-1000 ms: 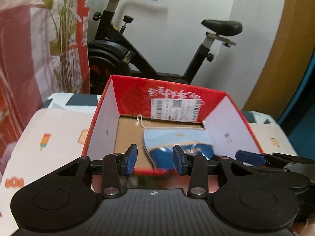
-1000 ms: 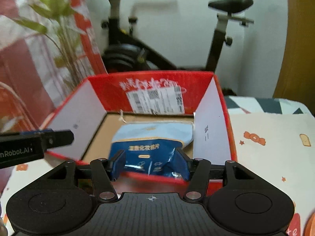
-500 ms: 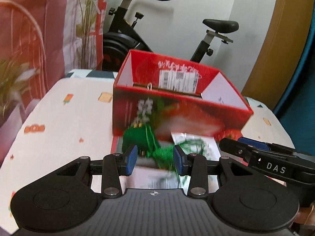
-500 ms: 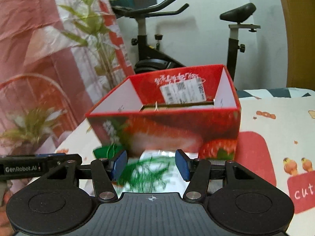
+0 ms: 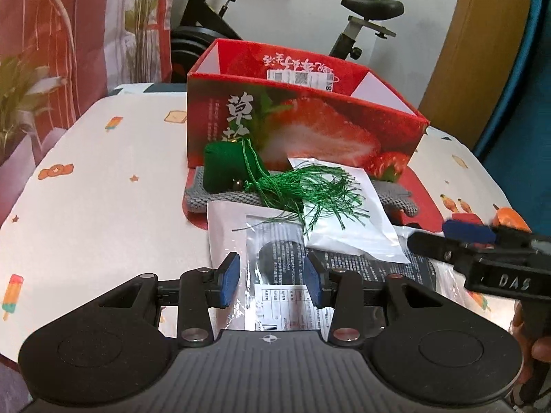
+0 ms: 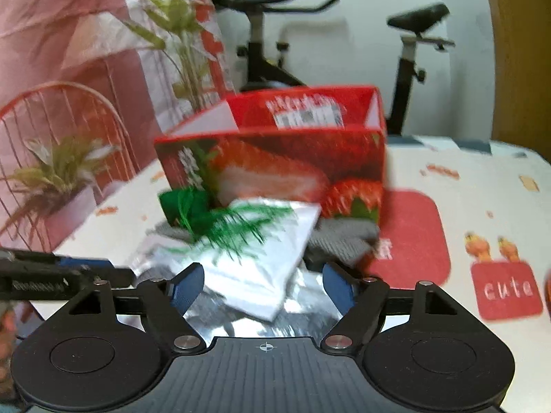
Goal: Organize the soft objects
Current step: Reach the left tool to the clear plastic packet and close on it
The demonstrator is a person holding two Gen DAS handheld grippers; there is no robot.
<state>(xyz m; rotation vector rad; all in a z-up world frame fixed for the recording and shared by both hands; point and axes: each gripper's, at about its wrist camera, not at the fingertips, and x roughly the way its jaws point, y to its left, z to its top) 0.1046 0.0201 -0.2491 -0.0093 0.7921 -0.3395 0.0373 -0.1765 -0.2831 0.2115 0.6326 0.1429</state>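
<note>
**Both tongs empty over the pile before the box**

The left tongs [image 5: 271,278] and right tongs [image 6: 264,287] gape wide, holding nothing. The green tasselled cushion [image 5: 234,165], white pouch [image 5: 347,220] and clear packet [image 5: 275,268] lie heaped against the red box [image 5: 310,130], mid-bench, presumably awaiting boxing.

A red strawberry box [image 5: 303,127] walls off the far side of the table [image 5: 103,186], while a green tasselled pouch [image 5: 234,167] and overlapping packets [image 5: 347,213] crowd its near face, leaving bare tablecloth to the left.
</note>
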